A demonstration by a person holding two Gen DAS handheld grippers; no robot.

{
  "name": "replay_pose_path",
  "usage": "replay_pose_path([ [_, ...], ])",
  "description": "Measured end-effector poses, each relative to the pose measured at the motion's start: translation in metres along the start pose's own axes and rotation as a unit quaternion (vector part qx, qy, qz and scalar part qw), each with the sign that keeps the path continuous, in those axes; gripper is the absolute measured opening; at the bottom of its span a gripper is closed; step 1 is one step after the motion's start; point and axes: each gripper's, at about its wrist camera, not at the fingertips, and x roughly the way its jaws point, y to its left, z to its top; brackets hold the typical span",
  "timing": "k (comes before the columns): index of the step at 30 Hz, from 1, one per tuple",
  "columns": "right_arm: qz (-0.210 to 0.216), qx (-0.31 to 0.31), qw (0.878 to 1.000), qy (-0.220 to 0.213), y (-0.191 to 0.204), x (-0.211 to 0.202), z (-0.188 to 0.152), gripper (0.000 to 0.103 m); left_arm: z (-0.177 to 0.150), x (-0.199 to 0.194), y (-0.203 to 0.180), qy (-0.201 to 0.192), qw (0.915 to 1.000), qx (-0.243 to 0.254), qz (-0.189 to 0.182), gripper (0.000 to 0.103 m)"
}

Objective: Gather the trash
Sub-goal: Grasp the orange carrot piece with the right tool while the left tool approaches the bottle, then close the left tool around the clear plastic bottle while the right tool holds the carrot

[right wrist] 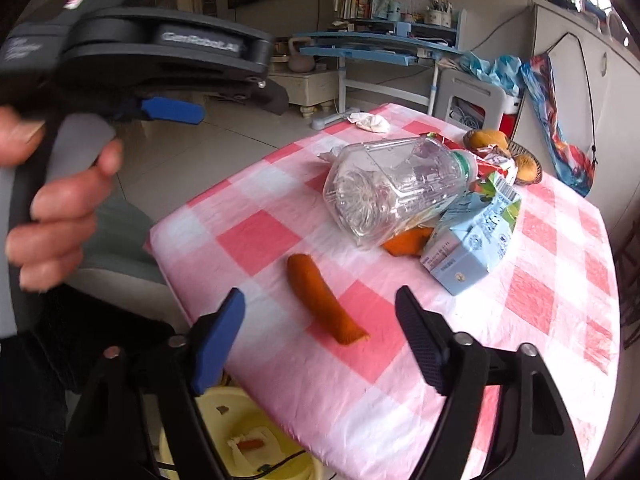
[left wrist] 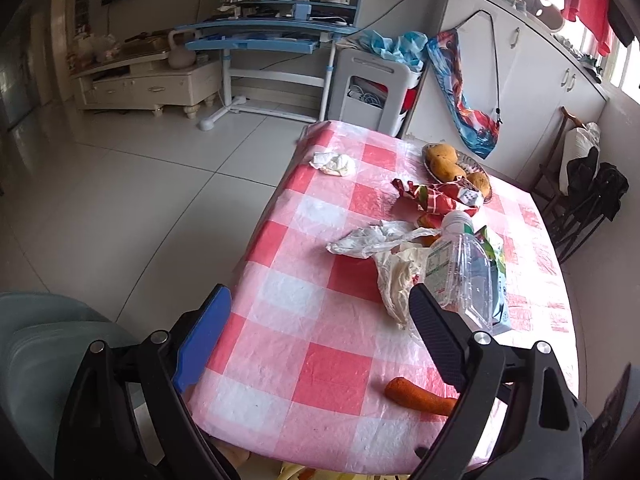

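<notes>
A table (left wrist: 344, 364) under a pink-and-white checked cloth served as the landmark. Toward its far side sat a shallow basket of yellow-brown fruit (left wrist: 442, 160). Beyond its far end stood a white plastic stool (left wrist: 370, 88), with a blue desk (left wrist: 264, 34) loaded with books further back. Well to the left of the table a cream cabinet (left wrist: 148, 86) rested on the tiled floor. White cupboards (left wrist: 516, 80) lined the wall right of the table.

Soft window daylight, fisheye-bent edges, motion-blurred hand (right wrist: 60, 204) at left.
</notes>
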Motion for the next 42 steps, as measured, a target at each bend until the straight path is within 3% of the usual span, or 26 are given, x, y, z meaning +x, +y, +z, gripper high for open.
replay_pose_path([
  [4,0.002,-0.005,1.0,0.03,0.003,0.019,0.002,0.049,0.003,-0.001,-0.013,-0.002,0.9996,0.029,-0.008,0.087],
  [6,0.008,-0.003,0.999,0.043,0.001,0.027,0.001,0.032,0.005,0.001,-0.021,0.0,0.9988,0.046,-0.018,0.087],
  [10,0.02,-0.008,0.998,0.058,-0.004,0.03,-0.003,0.017,0.008,0.004,-0.042,-0.002,0.9962,0.082,-0.028,0.087],
  [14,0.017,-0.013,0.998,0.065,-0.011,0.019,-0.012,0.016,0.008,0.009,-0.065,0.009,0.992,0.115,-0.052,0.089],
  [17,0.009,-0.005,0.998,0.068,-0.02,0.01,-0.021,0.016,0.001,0.019,-0.094,0.028,0.9827,0.174,-0.057,0.089],
  [21,0.003,0.008,0.998,0.07,-0.031,-0.001,-0.031,0.016,-0.013,0.03,-0.131,0.028,0.9661,0.256,-0.014,0.089],
  [27,0.0,0.035,0.997,0.07,-0.048,-0.013,-0.041,0.017,-0.006,0.06,-0.153,0.039,0.9468,0.315,0.052,0.089],
  [33,0.003,0.042,0.997,0.072,-0.051,-0.01,-0.039,0.018,0.0,0.08,-0.152,0.065,0.9462,0.314,0.045,0.085],
  [37,-0.001,0.037,0.997,0.069,-0.054,-0.006,-0.036,0.018,-0.006,0.086,-0.155,0.063,0.9486,0.309,0.032,0.058],
  [42,-0.012,0.028,0.997,0.064,-0.052,-0.006,-0.035,0.019,-0.003,0.079,-0.149,0.05,0.9596,0.277,0.014,0.053],
])
